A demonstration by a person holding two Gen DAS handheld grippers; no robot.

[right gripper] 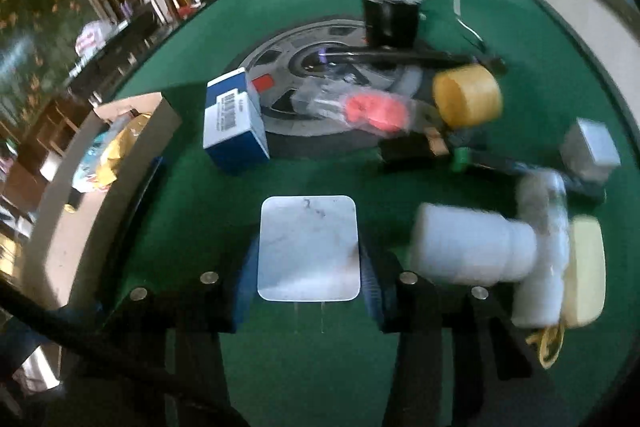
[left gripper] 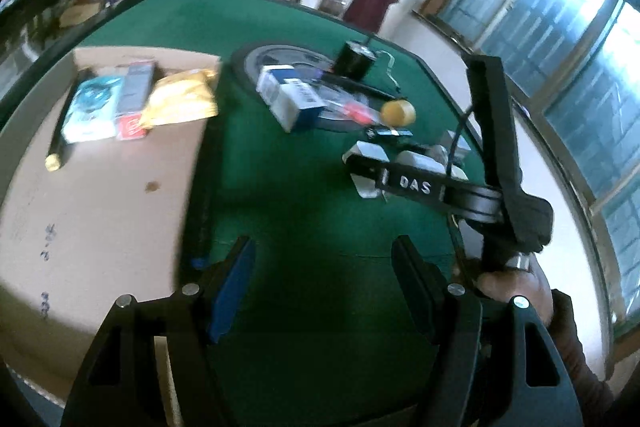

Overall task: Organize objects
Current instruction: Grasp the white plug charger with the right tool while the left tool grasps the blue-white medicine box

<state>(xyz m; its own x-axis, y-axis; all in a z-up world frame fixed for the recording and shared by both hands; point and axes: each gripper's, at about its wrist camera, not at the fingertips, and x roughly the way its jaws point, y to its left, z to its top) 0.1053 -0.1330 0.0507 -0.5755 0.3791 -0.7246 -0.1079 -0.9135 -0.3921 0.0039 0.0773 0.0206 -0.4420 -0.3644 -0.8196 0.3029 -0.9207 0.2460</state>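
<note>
Right hand-held gripper [right gripper: 309, 291], lower centre, clamps a white charger block [right gripper: 308, 247]: light, rigid, smooth; grip its flat sides. Left hand-held gripper [left gripper: 320, 291] gapes empty over the table [left gripper: 304, 211].

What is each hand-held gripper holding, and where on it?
Right hand-held gripper: white flat box, pinched by its two side edges. Left hand-held gripper: open, nothing held.

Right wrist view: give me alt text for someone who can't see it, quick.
The right gripper is shut on a white plug adapter above a green table. Ahead lie a blue-and-white box, a yellow cylinder and a white bottle on its side; a cardboard box stands at the left.
</note>
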